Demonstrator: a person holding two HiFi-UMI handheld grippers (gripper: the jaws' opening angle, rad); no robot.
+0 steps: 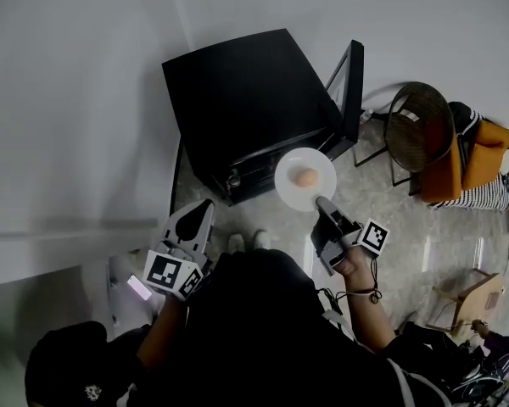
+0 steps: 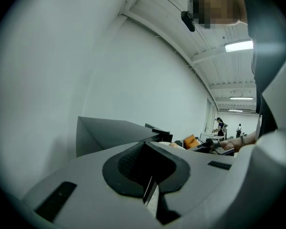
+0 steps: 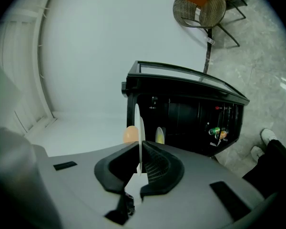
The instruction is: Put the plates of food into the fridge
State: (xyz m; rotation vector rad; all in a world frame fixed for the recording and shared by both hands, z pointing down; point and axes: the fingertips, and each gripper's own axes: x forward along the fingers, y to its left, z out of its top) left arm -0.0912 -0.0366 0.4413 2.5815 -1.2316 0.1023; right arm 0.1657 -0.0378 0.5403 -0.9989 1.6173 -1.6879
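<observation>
The task looks partly under way. The fridge, a low black cabinet in the upper middle of the head view, has its door swung open to the right. The plate is not in it yet. It hangs just in front of the opening, near the centre of the frame, with a round orange piece of food on it.

The right gripper pinches the plate's near rim between its pads; its own view shows the rim edge-on in the jaws. The left gripper, at the lower left, has its jaws pressed together on nothing.

What is left, I judge, is to carry the plate into the opening and set it on a shelf.

Inside the fridge the right gripper view shows cans and a pale disc (possibly another plate, too small to tell).

The floor is grey speckled stone, the wall plain white. A wicker chair stands at the upper right.
</observation>
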